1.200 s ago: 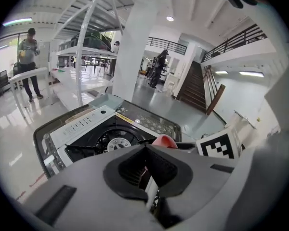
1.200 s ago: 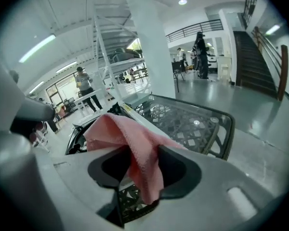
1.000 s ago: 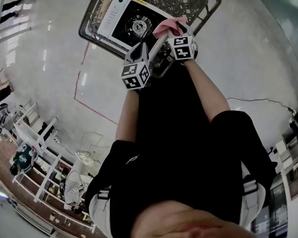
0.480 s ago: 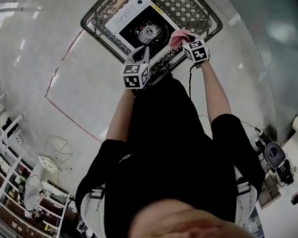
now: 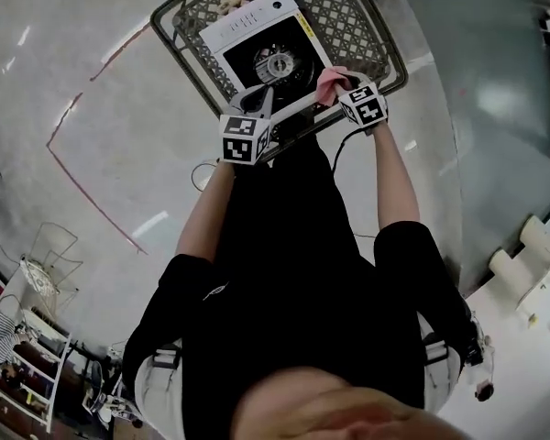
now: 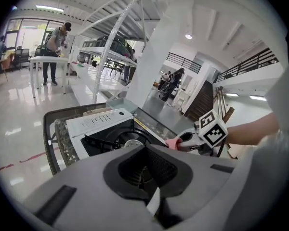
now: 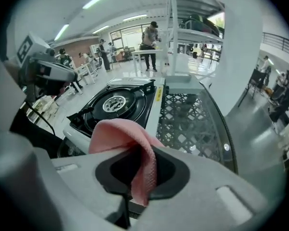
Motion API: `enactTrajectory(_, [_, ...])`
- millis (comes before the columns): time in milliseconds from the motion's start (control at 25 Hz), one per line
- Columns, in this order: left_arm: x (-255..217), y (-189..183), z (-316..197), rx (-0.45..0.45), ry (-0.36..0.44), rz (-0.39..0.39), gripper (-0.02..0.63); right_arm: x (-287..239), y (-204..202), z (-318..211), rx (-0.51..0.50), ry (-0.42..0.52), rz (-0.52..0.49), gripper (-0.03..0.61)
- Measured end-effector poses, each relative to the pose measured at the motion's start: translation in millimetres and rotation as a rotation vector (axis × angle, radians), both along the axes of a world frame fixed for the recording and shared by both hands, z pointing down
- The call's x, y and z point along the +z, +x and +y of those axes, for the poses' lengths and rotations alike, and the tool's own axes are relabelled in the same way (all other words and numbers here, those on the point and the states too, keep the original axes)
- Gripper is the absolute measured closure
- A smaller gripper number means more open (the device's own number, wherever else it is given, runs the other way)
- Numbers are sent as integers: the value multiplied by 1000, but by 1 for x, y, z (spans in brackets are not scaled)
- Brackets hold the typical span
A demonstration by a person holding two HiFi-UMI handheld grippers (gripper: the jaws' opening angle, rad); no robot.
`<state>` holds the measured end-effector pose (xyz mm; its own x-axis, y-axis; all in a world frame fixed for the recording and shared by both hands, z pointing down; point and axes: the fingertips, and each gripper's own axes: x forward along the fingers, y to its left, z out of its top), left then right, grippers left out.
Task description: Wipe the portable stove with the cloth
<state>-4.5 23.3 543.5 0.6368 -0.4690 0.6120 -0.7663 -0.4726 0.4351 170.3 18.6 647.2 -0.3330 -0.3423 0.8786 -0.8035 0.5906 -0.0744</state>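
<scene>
Desk [image 5: 357, 16]: this dark-framed lattice desk with a glass top is carrying the portable stove, and you are reaching it with both tools from its near edge.

Portable stove [image 5: 257, 27]: it is lying flat on the left part of the desk, with its black burner well facing up. The whole top is therefore lying open to a wipe.

Right tool [image 7: 142, 177]: you are pointing it steeply down beside the stove's near right corner. Its jaws have just been closing and are now pinching a fold of the cloth, probably so the fabric is not slipping once rubbing begins.

Left tool [image 6: 153, 203]: its jaws are resting together with nothing between them. You are holding it at the stove's near edge, apparently to steady the body during the stroke.

Cloth [image 7: 120, 134]: the pink cloth is arching up out of the right tool and drooping forward, so a soft bunch is leading toward the stove. Whether it is touching the stove is not showing.
</scene>
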Motion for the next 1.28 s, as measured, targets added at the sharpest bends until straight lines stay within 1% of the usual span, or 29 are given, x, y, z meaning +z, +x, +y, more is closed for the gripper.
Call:
enactTrajectory(80, [7, -3, -6, -48, -5, -21, 614, 1, -1, -9, -58, 19, -12, 530])
enactTrajectory(120, [9, -4, -7, -68, -11, -30, 614, 1, -1, -11, -69, 31, -24, 515])
enactTrajectory(240, [18, -2, -6, -102, -32, -70, 614, 3, -5, -17, -53, 48, -94, 517])
enactTrajectory(360, [21, 5, -7, -143, -55, -94, 614, 3, -8, -27, -65, 29, -156, 515])
enactTrajectory(480, [26, 14, -12, -183, -83, -107, 614, 3, -12, -39, -97, 11, -192, 511])
enactTrajectory(680, [26, 37, -21, -207, -95, -118, 614, -2, -19, -44, -165, -29, -207, 500])
enactTrajectory(1000, [28, 48, -44, -270, -97, -134, 614, 0, -27, -74, -163, -11, -281, 495])
enactTrajectory(1120, [27, 49, -48, -298, -87, -137, 614, 1, -30, -85, -193, 10, -271, 494])
enactTrajectory(1280, [28, 45, -48, -339, -90, -127, 614, -3, -38, -91, -208, 53, -238, 494])
